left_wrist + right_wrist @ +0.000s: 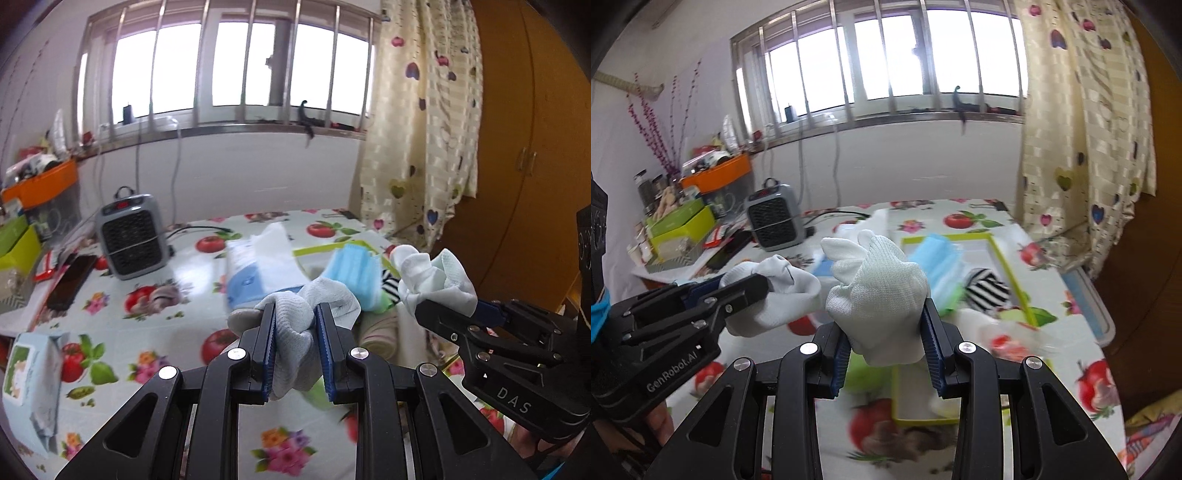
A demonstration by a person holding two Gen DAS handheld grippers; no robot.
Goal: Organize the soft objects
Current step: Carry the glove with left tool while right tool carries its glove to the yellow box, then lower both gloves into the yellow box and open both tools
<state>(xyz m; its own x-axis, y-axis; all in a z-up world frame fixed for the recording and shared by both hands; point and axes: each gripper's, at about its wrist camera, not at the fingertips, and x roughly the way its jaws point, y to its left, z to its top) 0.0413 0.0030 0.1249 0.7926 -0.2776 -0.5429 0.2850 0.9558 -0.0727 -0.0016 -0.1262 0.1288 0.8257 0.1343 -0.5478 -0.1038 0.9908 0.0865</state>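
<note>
Left gripper [295, 314] clenched on grey sock [295, 332], right gripper [886, 325] gripping white knit glove [879, 291] (bunched) — above fruit-print tablecloth [147, 325], barred window [236, 66] behind.

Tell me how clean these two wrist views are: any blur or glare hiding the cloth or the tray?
Left wrist view: the window is blown out white; the left gripper and its grey-white cloth are sharp, the tablecloth behind is smeared.
Right wrist view: the right gripper and white glove are sharp; the green-rimmed tray and blue masks are motion-blurred, and fisheye bends the window bars.
</note>
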